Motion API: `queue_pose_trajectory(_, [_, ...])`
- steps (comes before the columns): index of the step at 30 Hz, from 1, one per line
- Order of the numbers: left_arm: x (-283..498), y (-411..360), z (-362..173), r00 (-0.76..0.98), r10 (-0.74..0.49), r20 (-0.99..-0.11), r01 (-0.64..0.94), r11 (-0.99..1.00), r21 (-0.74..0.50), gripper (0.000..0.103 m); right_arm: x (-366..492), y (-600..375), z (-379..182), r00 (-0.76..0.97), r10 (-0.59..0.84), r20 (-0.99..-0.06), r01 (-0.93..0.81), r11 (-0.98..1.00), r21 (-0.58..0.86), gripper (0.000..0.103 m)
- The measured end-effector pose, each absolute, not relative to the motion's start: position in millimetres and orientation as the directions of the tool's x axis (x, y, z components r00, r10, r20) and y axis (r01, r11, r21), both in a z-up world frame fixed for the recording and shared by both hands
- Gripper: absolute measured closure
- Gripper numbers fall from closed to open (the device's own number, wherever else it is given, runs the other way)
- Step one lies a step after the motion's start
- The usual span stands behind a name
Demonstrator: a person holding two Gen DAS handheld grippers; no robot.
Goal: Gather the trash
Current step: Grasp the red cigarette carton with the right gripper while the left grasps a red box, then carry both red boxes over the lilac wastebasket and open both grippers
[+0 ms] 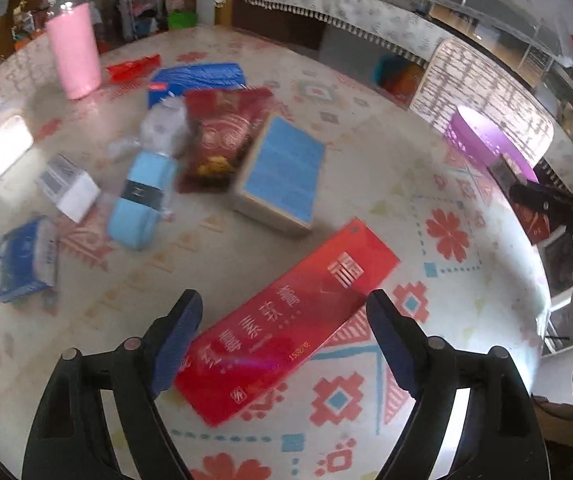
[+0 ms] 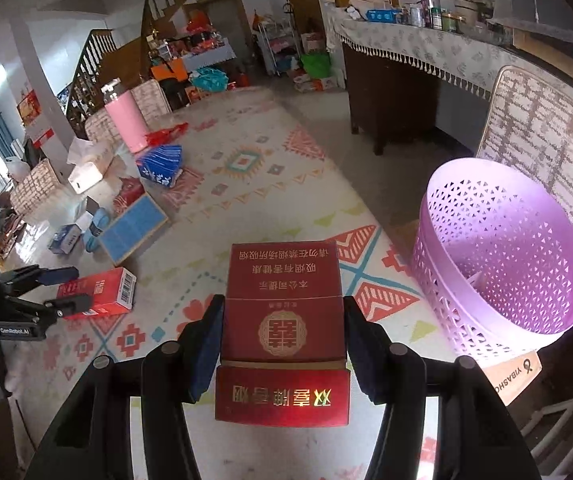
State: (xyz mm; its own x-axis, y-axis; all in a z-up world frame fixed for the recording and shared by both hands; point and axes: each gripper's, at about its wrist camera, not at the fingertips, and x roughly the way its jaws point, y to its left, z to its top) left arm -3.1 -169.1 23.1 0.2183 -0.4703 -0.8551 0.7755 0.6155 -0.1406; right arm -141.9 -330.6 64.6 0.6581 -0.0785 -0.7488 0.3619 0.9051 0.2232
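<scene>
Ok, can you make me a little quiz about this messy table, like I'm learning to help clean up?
1. True or false: the right tool holds a dark red box.
2. What colour is the basket beside the table?
A. green
B. purple
C. yellow
3. Which long thing lies between the open fingers of the left tool?

Key:
1. true
2. B
3. The long red carton; the pads do not press it yet.
</scene>
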Motion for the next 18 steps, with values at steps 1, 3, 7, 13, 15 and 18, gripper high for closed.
queue_pose_trajectory(1, [-7.3, -171.8, 20.3, 0.204, -0.467, -0.86, 0.782, 0.606, -0.143, 0.02, -142.3, -331.0, 65.5, 0.663, -0.071, -0.745, 0.358, 0.904, 0.233, 0.042])
queue_pose_trajectory(3, [-15.6, -174.9, 14.9, 0.194, -0.452, -0.871, 0.792, 0.595, -0.133, 0.02, -142.2, -331.3, 66.1, 0.67, -0.06, -0.74, 0.352, 0.903, 0.246, 0.042])
queue_pose_trajectory(7, [-33.7, -181.3, 13.1, 0.287, -0.359, -0.888, 0.767, 0.641, -0.011, 0.034, -142.5, -330.4, 65.5, 0.674, -0.05, -0.737, 0.344, 0.904, 0.254, 0.042])
queue_pose_trajectory(13, [-57.0, -170.4, 32.3, 0.334, -0.383, -0.861, 0.729, 0.684, -0.021, 0.064, -147.2, -331.1, 65.2, 0.683, -0.039, -0.73, 0.334, 0.905, 0.264, 0.042])
queue_pose_trajectory(15, [-62.4, -165.8, 42.6, 0.349, -0.401, -0.847, 0.715, 0.698, -0.036, 0.064, -148.9, -331.7, 65.5, 0.687, -0.035, -0.725, 0.33, 0.905, 0.269, 0.042])
queue_pose_trajectory(18, [-72.3, -164.6, 59.4, 0.367, -0.422, -0.829, 0.711, 0.702, -0.043, 0.064, -152.8, -333.5, 67.7, 0.699, -0.027, -0.715, 0.321, 0.905, 0.28, 0.042])
